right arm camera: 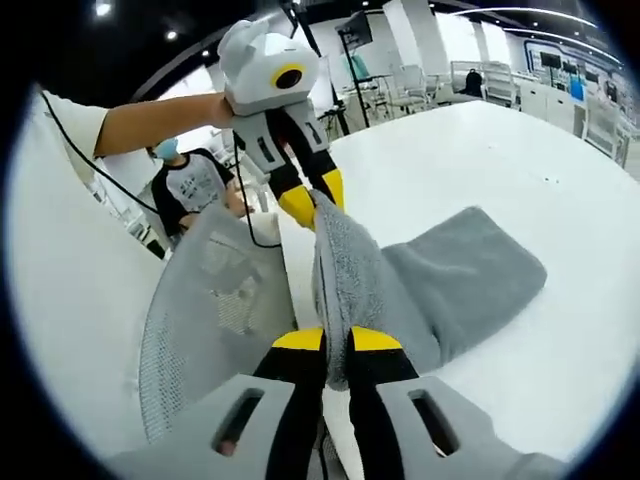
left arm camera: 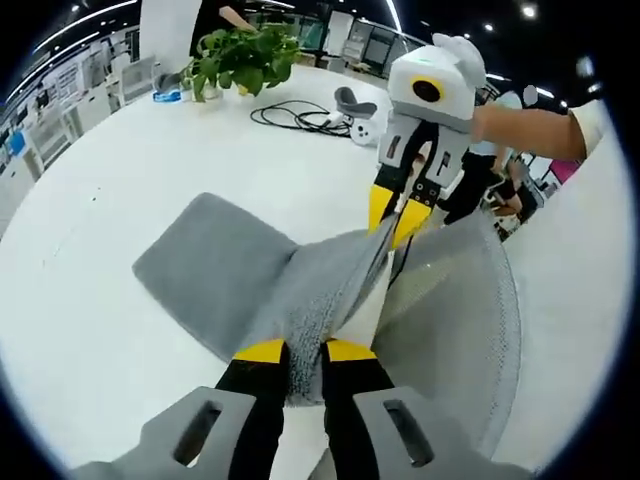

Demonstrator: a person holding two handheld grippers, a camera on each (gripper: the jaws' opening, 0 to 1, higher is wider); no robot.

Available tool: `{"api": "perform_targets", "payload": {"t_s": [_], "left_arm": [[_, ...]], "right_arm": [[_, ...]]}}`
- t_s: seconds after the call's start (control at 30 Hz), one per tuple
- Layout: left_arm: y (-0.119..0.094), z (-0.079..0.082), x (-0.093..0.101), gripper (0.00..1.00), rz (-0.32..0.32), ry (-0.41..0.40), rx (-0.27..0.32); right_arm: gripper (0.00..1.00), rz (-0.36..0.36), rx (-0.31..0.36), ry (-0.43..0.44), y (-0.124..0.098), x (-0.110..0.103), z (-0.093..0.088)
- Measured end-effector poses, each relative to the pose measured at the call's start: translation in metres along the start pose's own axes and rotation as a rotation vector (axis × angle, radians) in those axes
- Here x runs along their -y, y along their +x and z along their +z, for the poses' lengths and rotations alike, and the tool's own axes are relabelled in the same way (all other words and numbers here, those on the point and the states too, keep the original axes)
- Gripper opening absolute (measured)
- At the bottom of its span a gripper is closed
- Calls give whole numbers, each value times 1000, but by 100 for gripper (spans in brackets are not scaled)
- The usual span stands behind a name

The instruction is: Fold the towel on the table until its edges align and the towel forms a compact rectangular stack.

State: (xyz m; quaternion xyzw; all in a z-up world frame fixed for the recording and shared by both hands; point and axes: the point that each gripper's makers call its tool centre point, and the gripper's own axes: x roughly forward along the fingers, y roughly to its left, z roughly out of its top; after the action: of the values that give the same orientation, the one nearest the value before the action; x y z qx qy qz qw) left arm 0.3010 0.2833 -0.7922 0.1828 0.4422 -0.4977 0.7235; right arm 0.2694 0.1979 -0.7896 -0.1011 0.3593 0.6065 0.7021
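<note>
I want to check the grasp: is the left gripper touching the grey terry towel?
Touching. In the left gripper view, the left gripper has its yellow-tipped jaws shut on an edge of the grey terry towel, which is pinched between them.

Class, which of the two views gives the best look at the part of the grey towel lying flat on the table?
The left gripper view: the towel spreads broadly over the table, with its far edges and corner plain. In the right gripper view the towel lies flat too, but the raised fold held between the two hand-held grippers covers its near side.
</note>
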Motion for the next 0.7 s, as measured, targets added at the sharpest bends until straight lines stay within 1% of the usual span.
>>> {"api": "perform_targets", "payload": {"t_s": [0.07, 0.23, 0.27, 0.43, 0.47, 0.53, 0.6, 0.7], "left_arm": [[1, 4, -5, 13, 8, 1, 7], [1, 15, -16, 13, 38, 13, 16], [1, 18, -18, 13, 41, 10, 19], [0, 35, -36, 13, 97, 15, 59], [1, 37, -39, 13, 105, 15, 67], [2, 41, -45, 13, 111, 1, 75], [4, 44, -49, 13, 119, -6, 78], [6, 45, -56, 13, 116, -47, 80]], "right_arm": [[5, -34, 14, -6, -1, 9, 2], [6, -62, 60, 23, -6, 23, 10], [6, -82, 70, 20, -8, 28, 12], [6, -137, 116, 26, -14, 46, 22], [6, -166, 125, 18, -15, 53, 24], [6, -189, 122, -19, -16, 58, 26], [6, -206, 122, -28, -15, 62, 27], [6, -233, 117, -44, -15, 70, 28]]}}
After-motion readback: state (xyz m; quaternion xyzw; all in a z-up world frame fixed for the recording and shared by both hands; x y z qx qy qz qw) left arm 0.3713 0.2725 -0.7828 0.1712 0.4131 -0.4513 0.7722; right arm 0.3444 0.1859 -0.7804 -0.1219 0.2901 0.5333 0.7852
